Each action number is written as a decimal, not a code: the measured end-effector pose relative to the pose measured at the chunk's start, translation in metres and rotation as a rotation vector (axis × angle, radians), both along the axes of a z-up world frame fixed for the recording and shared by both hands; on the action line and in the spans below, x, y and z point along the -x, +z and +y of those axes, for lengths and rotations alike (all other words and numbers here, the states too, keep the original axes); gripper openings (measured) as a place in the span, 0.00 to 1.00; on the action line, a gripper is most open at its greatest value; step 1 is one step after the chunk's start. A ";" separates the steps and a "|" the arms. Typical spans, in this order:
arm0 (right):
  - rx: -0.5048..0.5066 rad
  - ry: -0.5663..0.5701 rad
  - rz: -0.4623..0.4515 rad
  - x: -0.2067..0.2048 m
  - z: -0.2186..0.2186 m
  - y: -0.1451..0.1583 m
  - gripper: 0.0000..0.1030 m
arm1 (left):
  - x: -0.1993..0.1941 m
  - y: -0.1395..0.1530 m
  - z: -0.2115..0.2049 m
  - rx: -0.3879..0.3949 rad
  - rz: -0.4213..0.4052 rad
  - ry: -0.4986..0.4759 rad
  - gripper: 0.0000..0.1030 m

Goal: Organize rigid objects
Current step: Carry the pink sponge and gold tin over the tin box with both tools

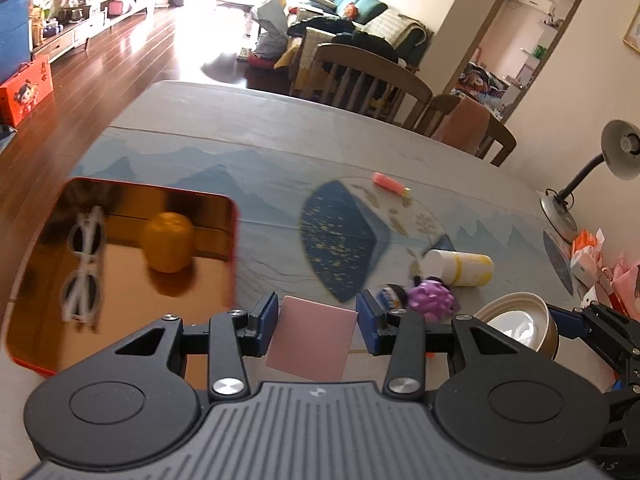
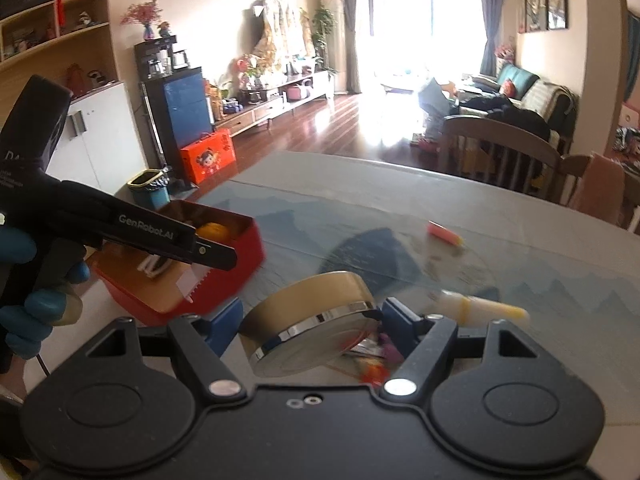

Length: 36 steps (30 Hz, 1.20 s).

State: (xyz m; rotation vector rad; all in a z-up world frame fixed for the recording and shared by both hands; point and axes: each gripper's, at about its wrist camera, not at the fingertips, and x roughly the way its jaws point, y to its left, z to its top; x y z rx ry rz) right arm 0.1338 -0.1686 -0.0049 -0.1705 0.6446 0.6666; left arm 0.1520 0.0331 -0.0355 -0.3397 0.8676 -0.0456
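My left gripper (image 1: 317, 322) is shut on a pink flat card (image 1: 312, 338) and holds it just right of the red tin box (image 1: 236, 248). The box holds white glasses (image 1: 84, 264) and an orange egg-shaped thing (image 1: 168, 242). My right gripper (image 2: 312, 320) is shut on a gold metal bowl (image 2: 312, 320), tilted above the table; the bowl also shows in the left wrist view (image 1: 520, 324). A purple toy (image 1: 430, 298), a white and yellow bottle (image 1: 460, 266) and a pink stick (image 1: 390, 183) lie on the table.
The table wears a blue-patterned cloth (image 1: 340, 236). A desk lamp (image 1: 580, 184) and pink packets (image 1: 592, 256) stand at the right edge. Wooden chairs (image 1: 360, 76) line the far side. The red box also shows in the right wrist view (image 2: 224, 276), with the left gripper over it.
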 end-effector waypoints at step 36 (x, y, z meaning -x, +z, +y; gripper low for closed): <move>0.201 0.229 0.036 -0.044 0.207 -0.055 0.74 | -0.065 -0.045 0.147 -0.126 0.040 0.076 0.41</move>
